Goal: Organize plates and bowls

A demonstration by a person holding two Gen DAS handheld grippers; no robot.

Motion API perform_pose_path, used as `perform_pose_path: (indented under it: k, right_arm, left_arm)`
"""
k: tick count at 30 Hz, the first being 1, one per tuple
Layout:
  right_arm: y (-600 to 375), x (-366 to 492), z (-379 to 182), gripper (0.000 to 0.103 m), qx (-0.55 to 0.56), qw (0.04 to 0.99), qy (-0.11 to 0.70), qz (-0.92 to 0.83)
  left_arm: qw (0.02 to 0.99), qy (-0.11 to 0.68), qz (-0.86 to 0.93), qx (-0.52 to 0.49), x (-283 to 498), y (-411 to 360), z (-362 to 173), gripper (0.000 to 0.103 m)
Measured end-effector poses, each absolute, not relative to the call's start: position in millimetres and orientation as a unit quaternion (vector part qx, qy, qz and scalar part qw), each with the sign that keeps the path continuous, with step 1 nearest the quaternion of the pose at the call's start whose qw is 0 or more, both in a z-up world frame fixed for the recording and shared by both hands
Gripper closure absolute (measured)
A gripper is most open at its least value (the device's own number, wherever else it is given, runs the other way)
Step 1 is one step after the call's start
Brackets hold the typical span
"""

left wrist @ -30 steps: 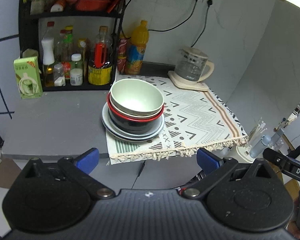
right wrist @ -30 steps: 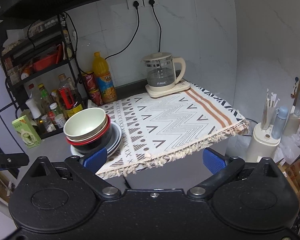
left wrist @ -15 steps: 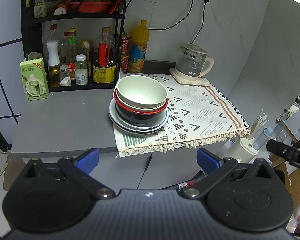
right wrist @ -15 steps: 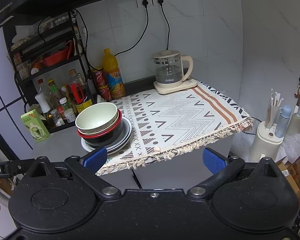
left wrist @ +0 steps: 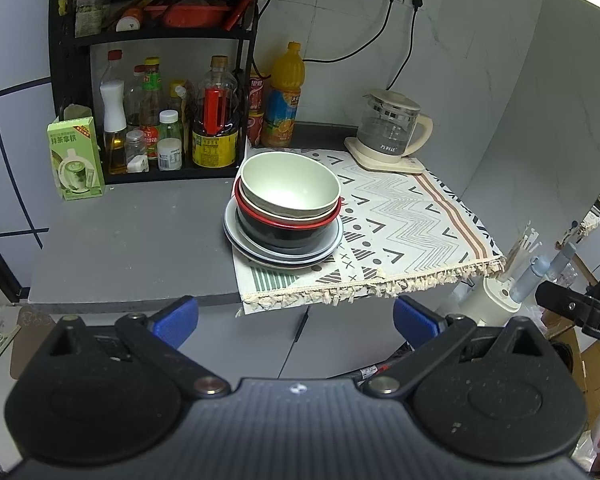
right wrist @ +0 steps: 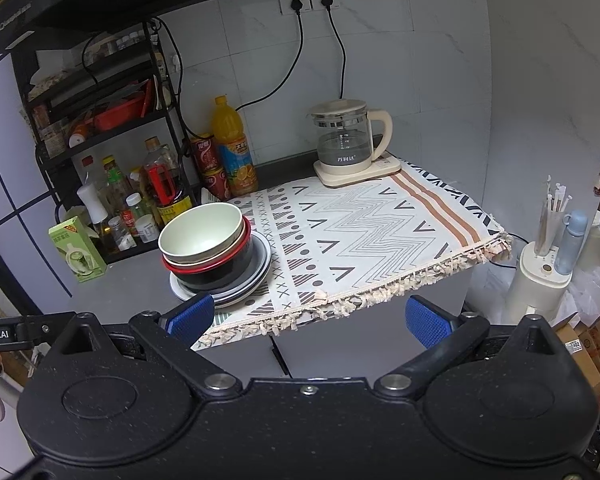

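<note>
Grey countertop (left wrist: pixel 132 248) fills the left wrist view, ahead of the left claw (left wrist: pixel 296 318), whose blue-padded fingers (left wrist: pixel 178 318) are spread wide and grip nothing. Straight ahead of it, on the near left corner of a patterned cloth (left wrist: pixel 400 232), a pale green bowl (left wrist: pixel 290 184) nests in a red-rimmed black bowl (left wrist: pixel 288 228) on stacked plates (left wrist: pixel 284 254); how many plates is hard to tell. Beyond to the right stands a glass kettle (left wrist: pixel 392 130).

From the right wrist view, the right claw (right wrist: pixel 310 318) is likewise spread and empty. Its left pad (right wrist: pixel 192 316) covers the near edge of the plates (right wrist: pixel 260 268). Both bowls (right wrist: pixel 202 234) sit ahead and left; the top one looks empty.
</note>
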State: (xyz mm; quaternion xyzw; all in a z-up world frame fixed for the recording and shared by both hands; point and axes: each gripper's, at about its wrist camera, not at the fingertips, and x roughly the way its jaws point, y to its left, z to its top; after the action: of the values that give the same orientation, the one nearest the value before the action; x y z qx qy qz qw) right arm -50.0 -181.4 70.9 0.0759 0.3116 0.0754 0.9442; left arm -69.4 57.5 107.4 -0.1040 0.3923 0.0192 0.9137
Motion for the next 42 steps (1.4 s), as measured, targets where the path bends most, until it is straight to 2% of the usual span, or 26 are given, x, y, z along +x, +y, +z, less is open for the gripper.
perform_pose_path:
  k: [42]
  right_arm:
    - [-199.9, -67.3, 69.0, 0.0, 0.08, 0.939, 0.321, 0.095]
  left_arm:
    - [0.914, 0.394, 0.014, -0.094, -72.6, 42.6, 104.2, 0.001]
